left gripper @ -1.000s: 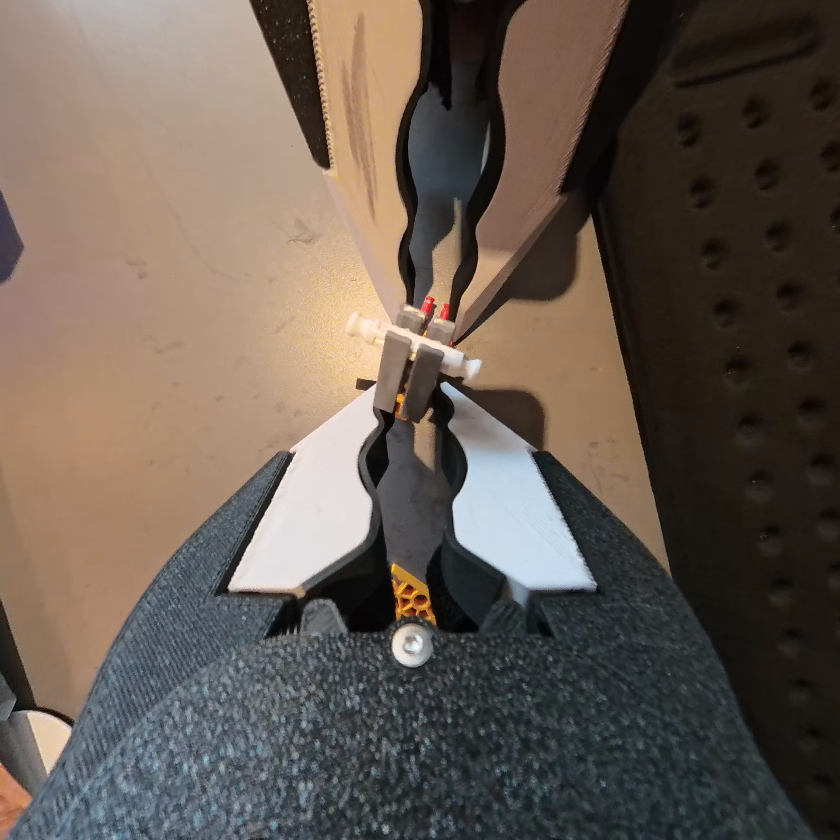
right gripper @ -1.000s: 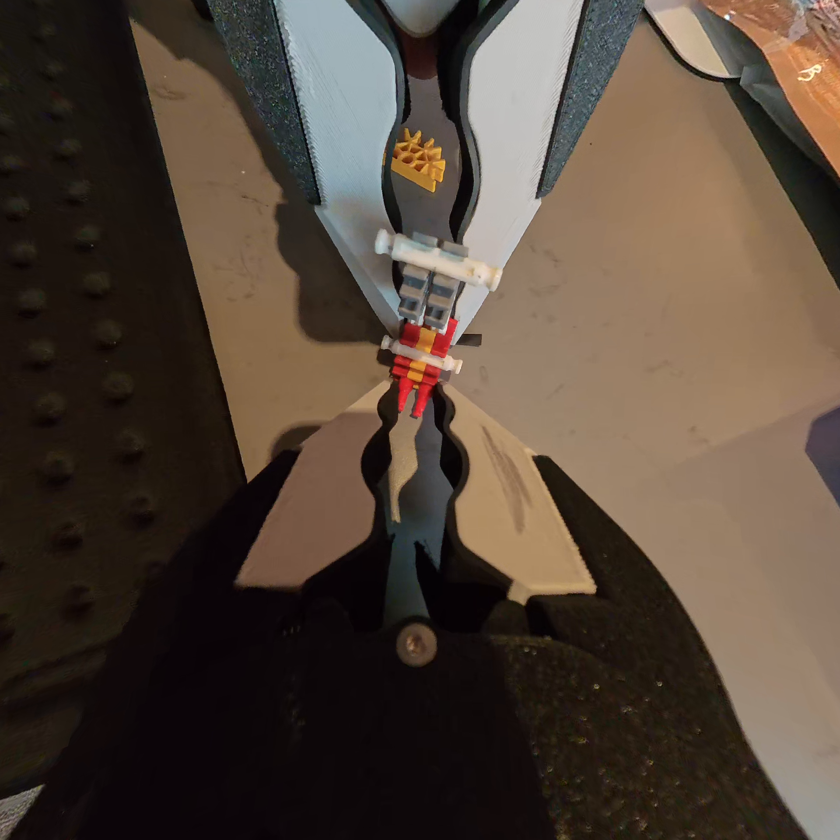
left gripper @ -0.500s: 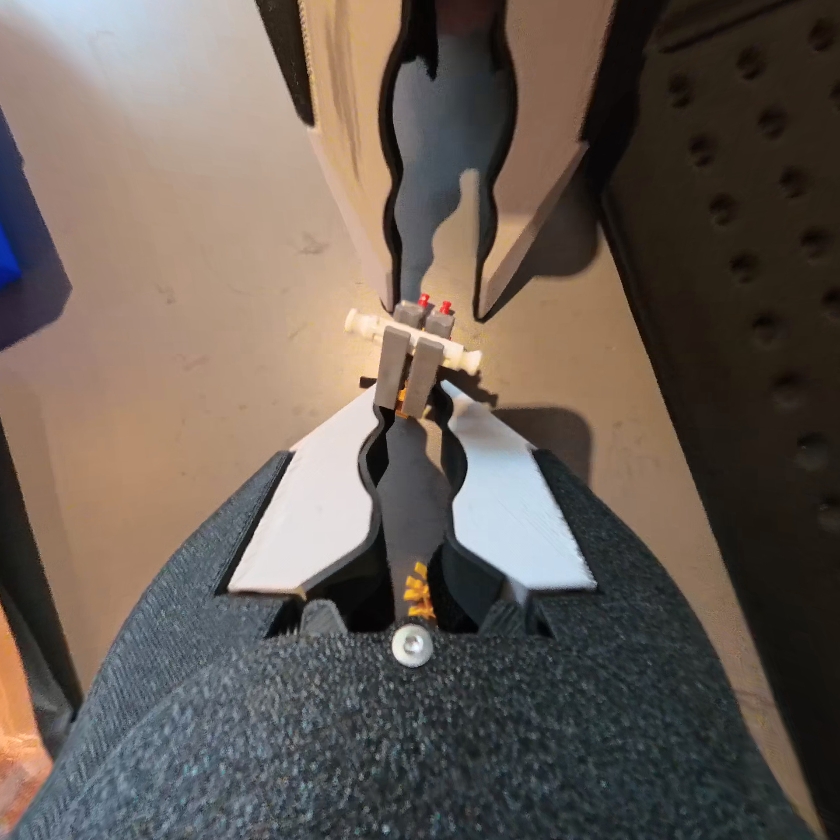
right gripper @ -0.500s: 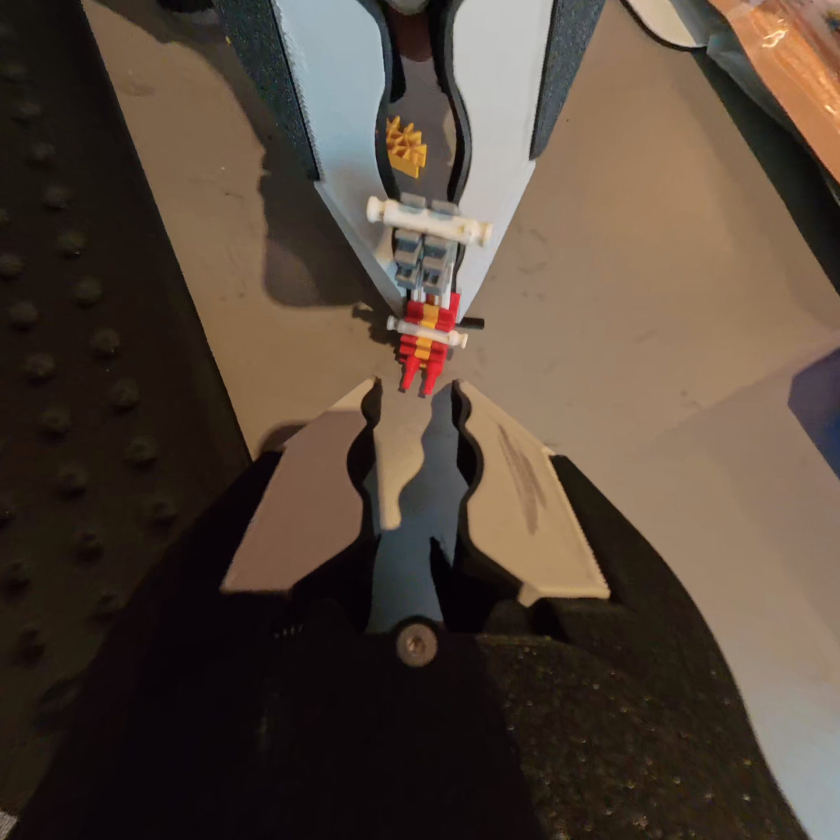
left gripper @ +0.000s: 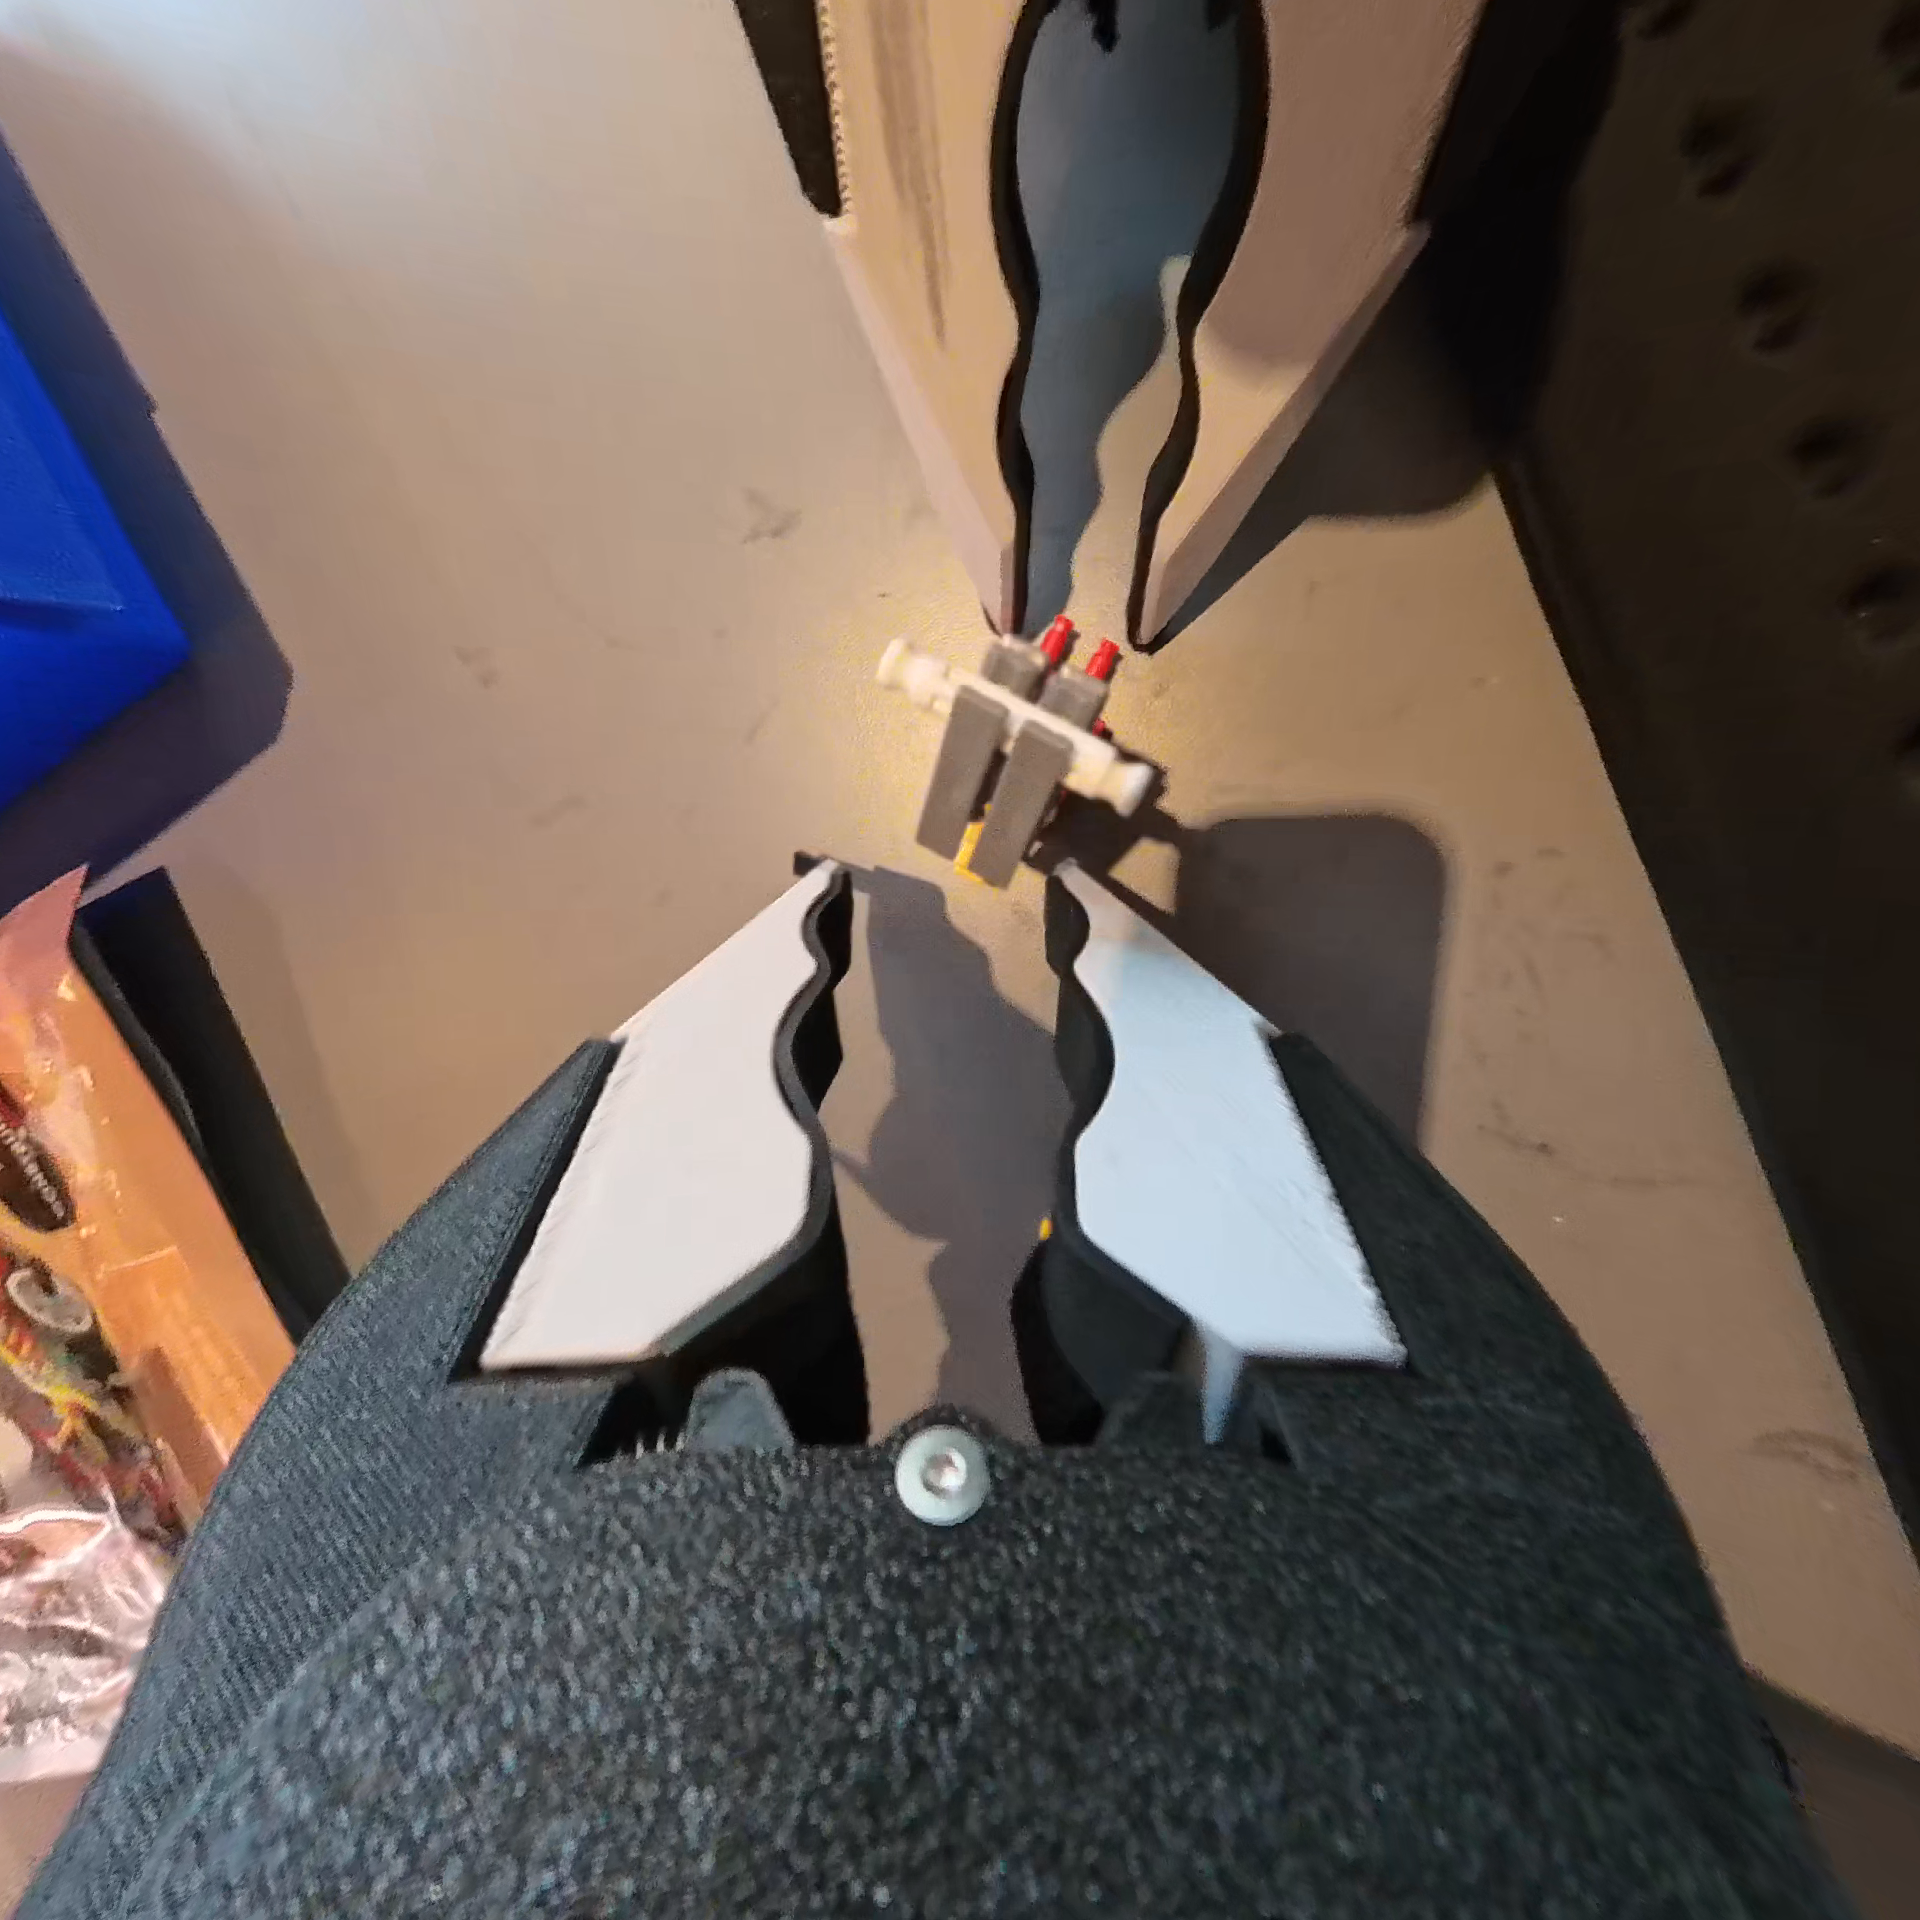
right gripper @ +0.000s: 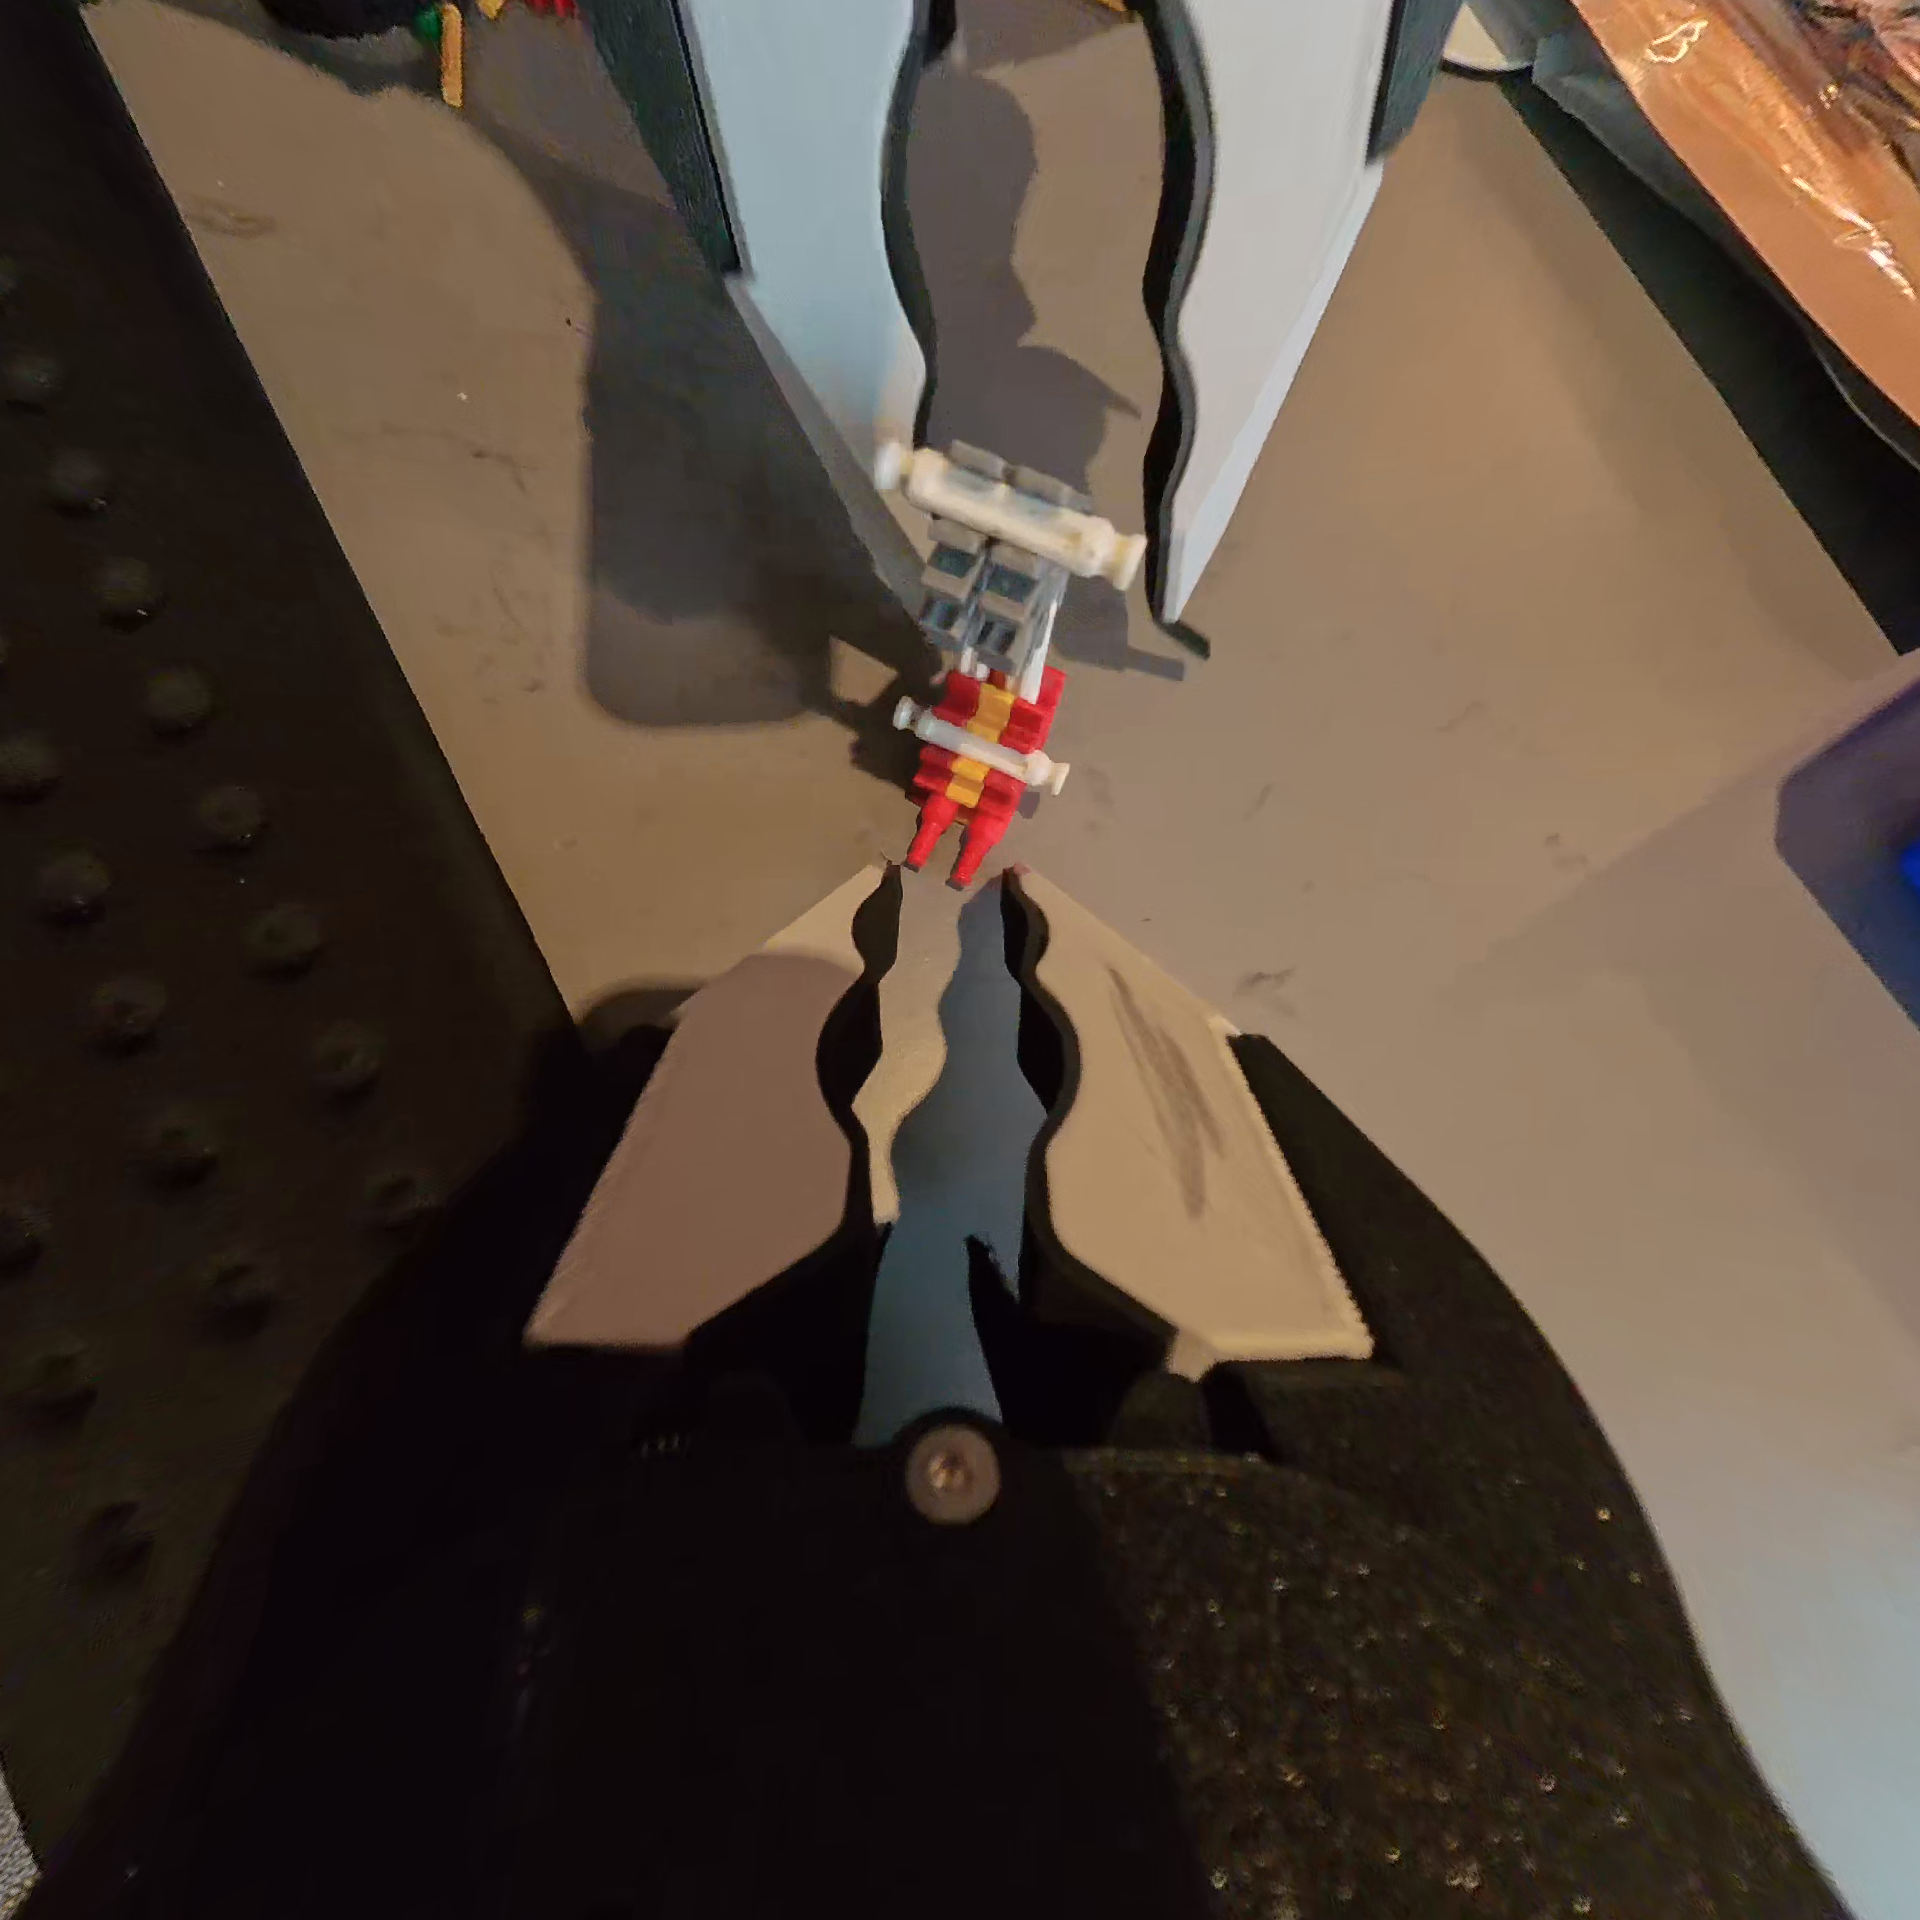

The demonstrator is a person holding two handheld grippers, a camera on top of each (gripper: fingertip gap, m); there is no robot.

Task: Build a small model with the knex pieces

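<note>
- Red-and-grey brick model point(right gripper: 987, 665) sits loose on the counter point(left gripper: 540, 499).
- left gripper point(left gripper: 945, 883) spread wide, right gripper point(right gripper: 948, 878) narrower, both holding nothing.

Brick model point(right gripper: 987, 675) on table point(right gripper: 1455, 831) — between 2 facing grippers.

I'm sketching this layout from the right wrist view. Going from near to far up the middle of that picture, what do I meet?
Right gripper → red and yellow block stack → grey blocks → white bar → left gripper, open, its fingers either side of the grey end.
</note>
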